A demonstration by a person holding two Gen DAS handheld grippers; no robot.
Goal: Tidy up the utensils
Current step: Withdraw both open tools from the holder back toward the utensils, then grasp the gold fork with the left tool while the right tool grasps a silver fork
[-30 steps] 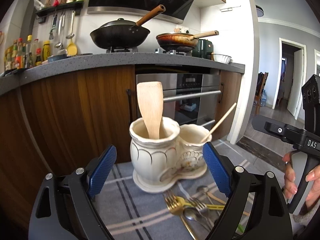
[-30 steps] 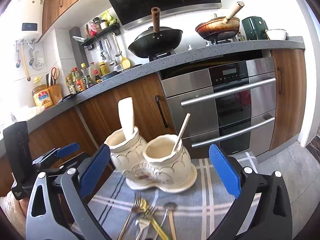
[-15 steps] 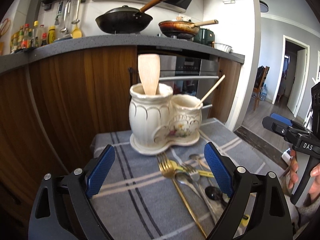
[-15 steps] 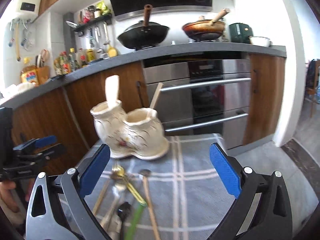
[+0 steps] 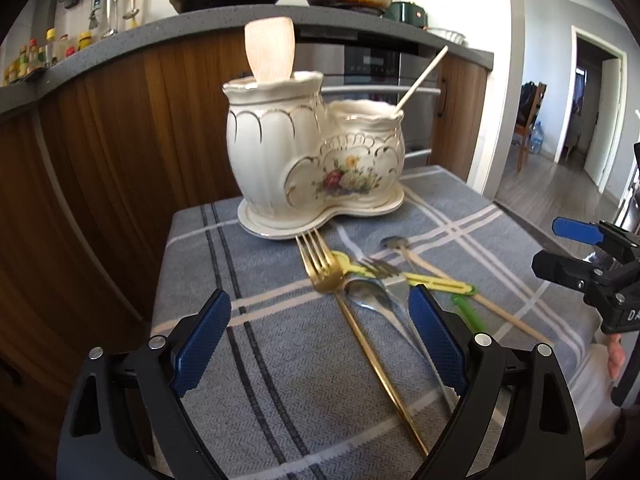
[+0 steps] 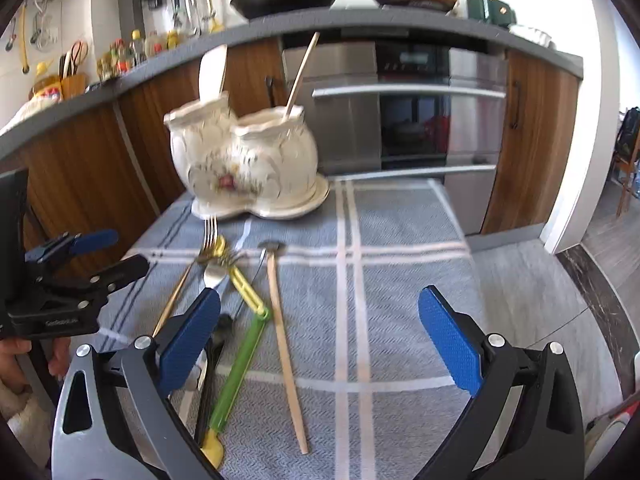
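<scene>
Cutlery (image 5: 360, 284) lies loose on the bench (image 5: 280, 380), just near of the ceramic holder (image 5: 316, 164). Left gripper (image 5: 320, 340) and right gripper (image 6: 320, 344) hover with jaws spread, empty. Picking step, I judge: next, close on the gold fork (image 5: 324, 268).

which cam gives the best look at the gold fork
The left wrist view: the gold fork lies sharp and nearly whole, tines by the ceramic holder, handle running toward the camera. In the right wrist view it is blurred and its handle runs behind a finger of the right gripper.
</scene>
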